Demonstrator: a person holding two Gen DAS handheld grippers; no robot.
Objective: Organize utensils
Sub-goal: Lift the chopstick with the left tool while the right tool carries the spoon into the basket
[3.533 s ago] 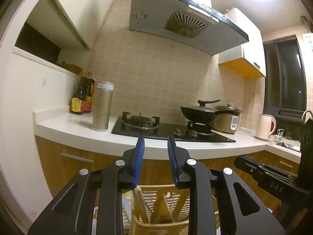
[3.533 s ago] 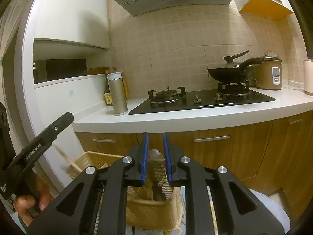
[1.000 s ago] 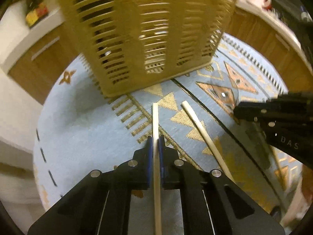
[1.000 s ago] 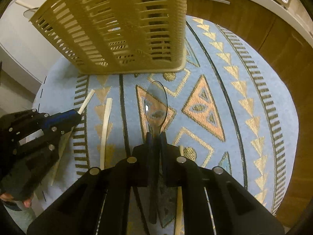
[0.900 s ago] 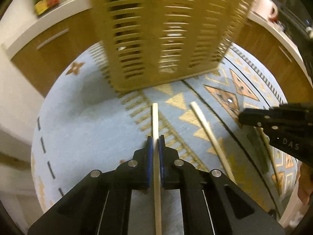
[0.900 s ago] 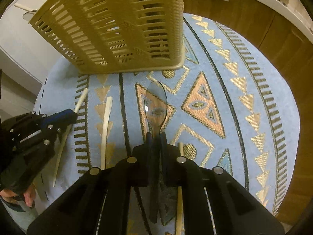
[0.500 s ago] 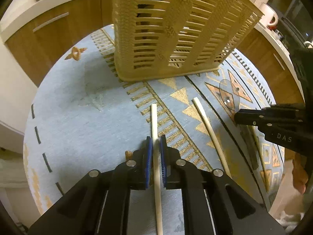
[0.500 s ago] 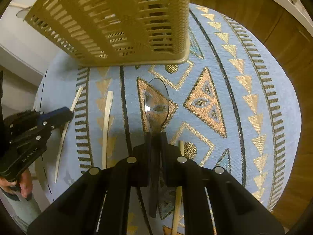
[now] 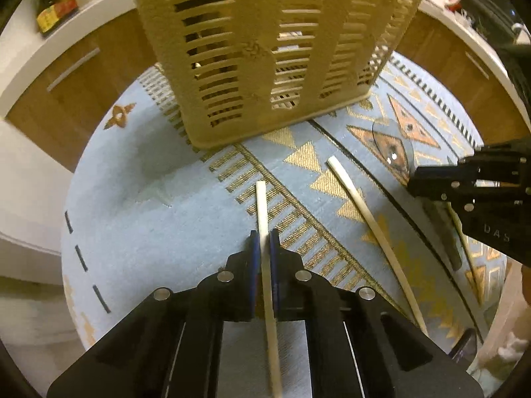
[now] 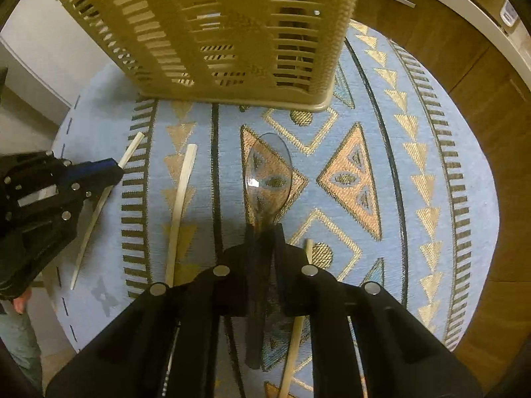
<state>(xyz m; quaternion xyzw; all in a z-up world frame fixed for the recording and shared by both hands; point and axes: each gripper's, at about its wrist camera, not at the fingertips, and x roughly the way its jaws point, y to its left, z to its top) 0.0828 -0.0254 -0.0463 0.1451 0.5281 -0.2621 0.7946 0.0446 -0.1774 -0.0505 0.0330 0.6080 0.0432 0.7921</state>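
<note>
My left gripper [image 9: 262,237] is shut on a pale chopstick [image 9: 262,209], which points toward the slatted beige basket [image 9: 265,49]. My right gripper [image 10: 264,229] is shut on the handle of a clear dark plastic spoon [image 10: 267,172], bowl forward, just above the patterned blue cloth [image 10: 415,232]. The basket [image 10: 232,33] stands beyond the spoon. A second chopstick [image 9: 365,212] lies on the cloth between the grippers; it also shows in the right wrist view [image 10: 181,205]. The left gripper [image 10: 113,170] and its chopstick [image 10: 132,147] show at the left there.
Another wooden stick [image 10: 293,331] lies under my right gripper. The round table's edge [image 9: 71,232] is close on the left. Wooden cabinets [image 10: 464,83] and a white countertop [image 9: 49,53] ring the table. The right gripper [image 9: 418,179] sits at the right of the left wrist view.
Both grippers stay shut on their utensils. The basket looks closer and larger in both views, so both grippers have moved a little toward it.
</note>
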